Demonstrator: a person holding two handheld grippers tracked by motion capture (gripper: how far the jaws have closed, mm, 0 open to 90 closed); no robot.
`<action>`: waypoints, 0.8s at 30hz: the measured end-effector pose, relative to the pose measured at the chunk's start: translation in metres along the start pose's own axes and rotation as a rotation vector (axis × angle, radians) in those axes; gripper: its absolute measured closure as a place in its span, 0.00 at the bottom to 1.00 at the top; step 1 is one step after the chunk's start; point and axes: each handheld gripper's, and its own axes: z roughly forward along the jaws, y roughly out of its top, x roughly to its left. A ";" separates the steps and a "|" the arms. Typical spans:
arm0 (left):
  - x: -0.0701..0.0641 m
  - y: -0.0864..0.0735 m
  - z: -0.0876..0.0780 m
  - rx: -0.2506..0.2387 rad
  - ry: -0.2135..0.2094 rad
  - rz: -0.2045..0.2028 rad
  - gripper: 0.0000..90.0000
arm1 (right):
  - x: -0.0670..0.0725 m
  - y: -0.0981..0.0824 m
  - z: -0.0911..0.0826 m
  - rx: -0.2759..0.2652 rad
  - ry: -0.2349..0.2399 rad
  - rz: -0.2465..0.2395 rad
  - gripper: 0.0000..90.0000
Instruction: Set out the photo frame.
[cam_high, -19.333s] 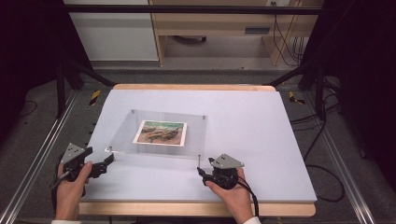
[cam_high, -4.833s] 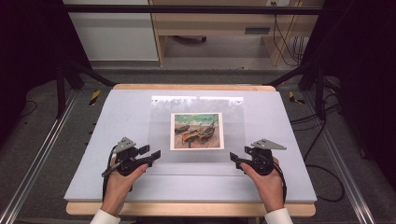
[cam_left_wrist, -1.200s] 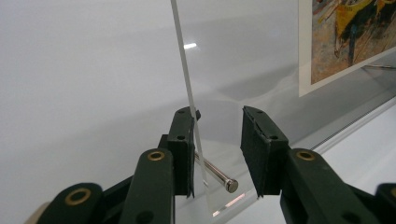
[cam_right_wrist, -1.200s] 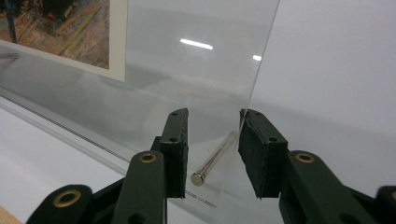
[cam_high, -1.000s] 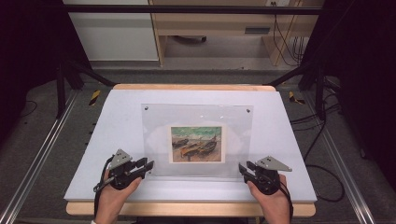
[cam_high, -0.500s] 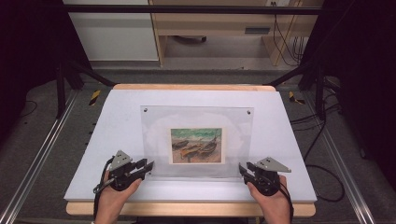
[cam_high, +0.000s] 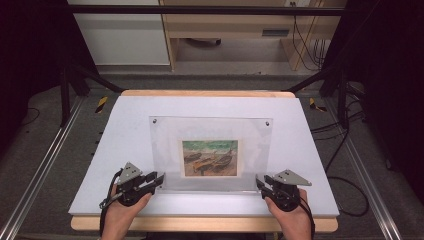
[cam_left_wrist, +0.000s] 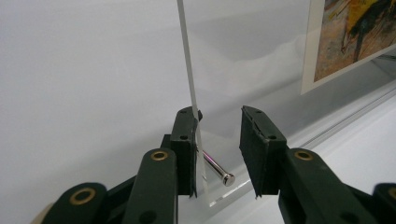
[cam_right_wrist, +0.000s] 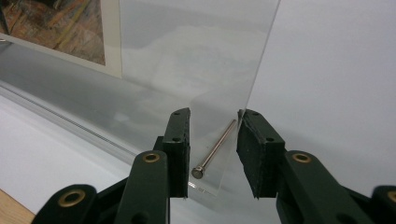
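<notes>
A clear acrylic frame (cam_high: 210, 131) with a boat picture (cam_high: 210, 158) in its middle stands tilted up on the white table (cam_high: 125, 130), its lower edge near the front. My left gripper (cam_high: 159, 180) holds the lower left corner. In the left gripper view the panel edge (cam_left_wrist: 187, 65) lies against one jaw and a metal pin (cam_left_wrist: 215, 168) points at the other. My right gripper (cam_high: 260, 182) holds the lower right corner. There the pin (cam_right_wrist: 217, 147) spans the jaws, with the panel (cam_right_wrist: 196, 70) against the far one.
The table's wooden front edge (cam_high: 200, 224) runs just below both hands. Yellow-and-black tools lie on the floor at the back left (cam_high: 101, 103) and back right (cam_high: 315, 104). Metal rails (cam_high: 45, 165) flank the table, and cables (cam_high: 345, 180) trail at the right.
The frame's top edge sits slightly lower in the high view than a second ago. Both hands have kept their places at the lower corners.
</notes>
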 end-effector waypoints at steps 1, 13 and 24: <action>0.000 0.000 0.000 0.003 0.001 0.001 0.73 | 0.000 0.000 0.000 0.001 -0.001 0.001 0.72; -0.003 -0.001 -0.001 0.019 0.006 0.006 0.73 | 0.002 -0.002 -0.001 0.012 -0.006 -0.007 0.72; -0.004 -0.002 -0.002 0.028 0.006 0.012 0.73 | 0.003 -0.004 -0.002 0.022 -0.004 -0.009 0.72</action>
